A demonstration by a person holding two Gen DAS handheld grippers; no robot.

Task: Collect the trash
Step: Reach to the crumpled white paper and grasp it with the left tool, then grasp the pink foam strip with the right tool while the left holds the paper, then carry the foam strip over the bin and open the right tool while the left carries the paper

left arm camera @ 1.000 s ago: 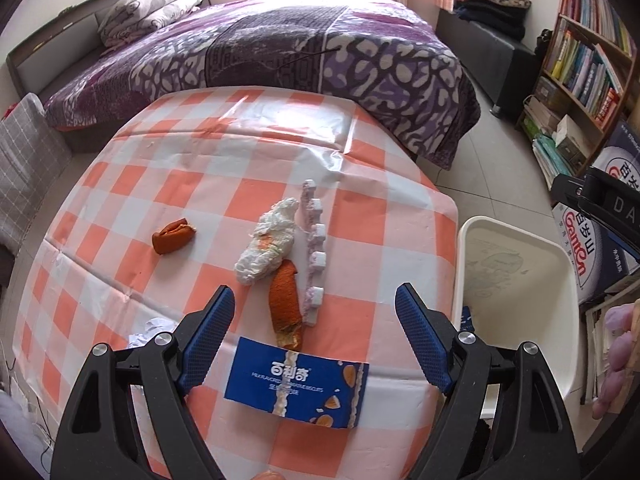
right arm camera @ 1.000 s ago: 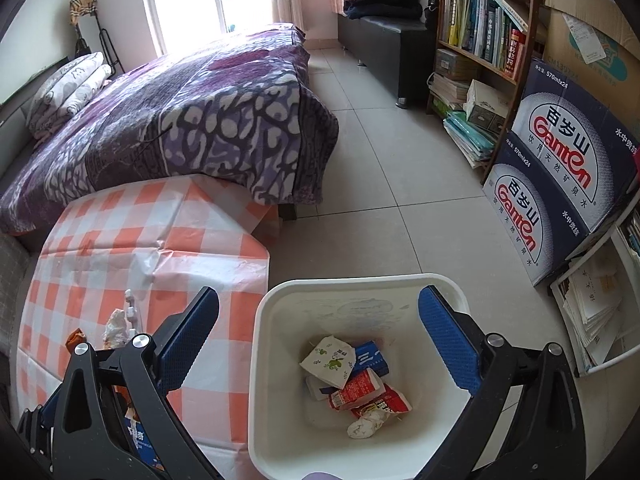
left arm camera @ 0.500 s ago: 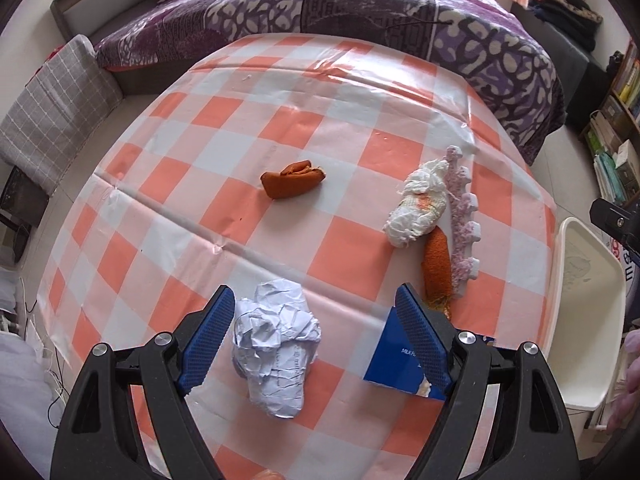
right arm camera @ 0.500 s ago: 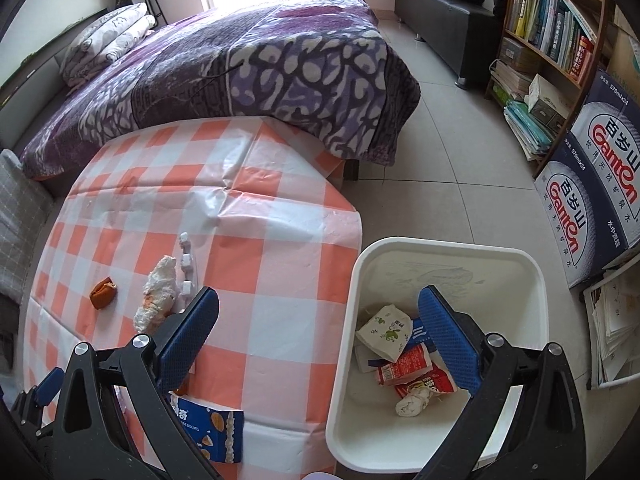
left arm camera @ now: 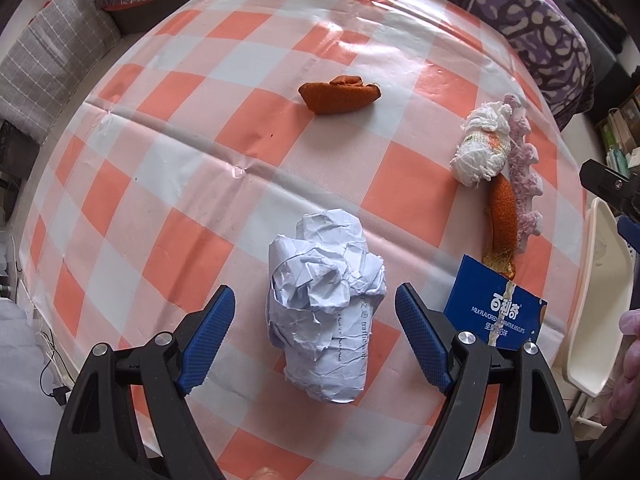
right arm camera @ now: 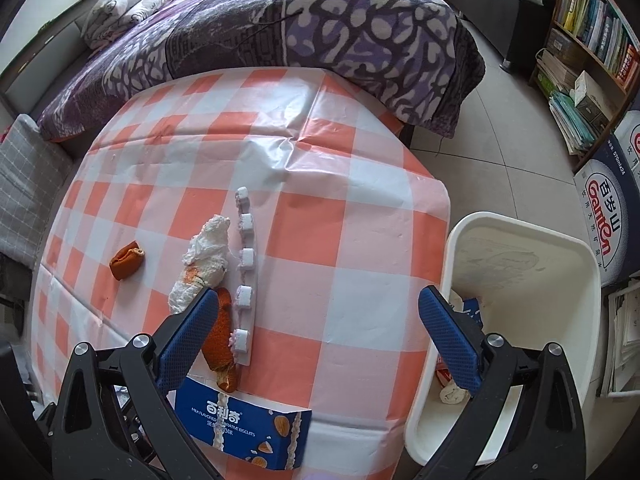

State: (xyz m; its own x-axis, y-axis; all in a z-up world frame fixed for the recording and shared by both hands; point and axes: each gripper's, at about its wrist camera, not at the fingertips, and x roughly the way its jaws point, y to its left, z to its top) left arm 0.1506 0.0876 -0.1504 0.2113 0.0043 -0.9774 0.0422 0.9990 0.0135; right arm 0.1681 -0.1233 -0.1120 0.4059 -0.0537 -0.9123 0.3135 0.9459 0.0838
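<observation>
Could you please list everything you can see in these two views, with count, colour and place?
Crumpled paper ball: one, white, on the table between the left gripper's open fingers.
Orange peel: two pieces, orange; one alone mid-table, the other long, beside the foam strip.
Tissue wad: one, white with orange stains, left of the foam strip.
Foam strip: one, white-pink, notched, mid-table.
Biscuit box: one, blue, flattened, at the table's near edge.
Table: one, orange-white checked cloth.
Trash bin: one, white, right of the table, some wrappers inside.
Bed: one, purple patterned cover, behind the table.
Bookshelf: one, far right.
Left gripper: black with blue pads, open.
Right gripper: same, open over the table's edge.
</observation>
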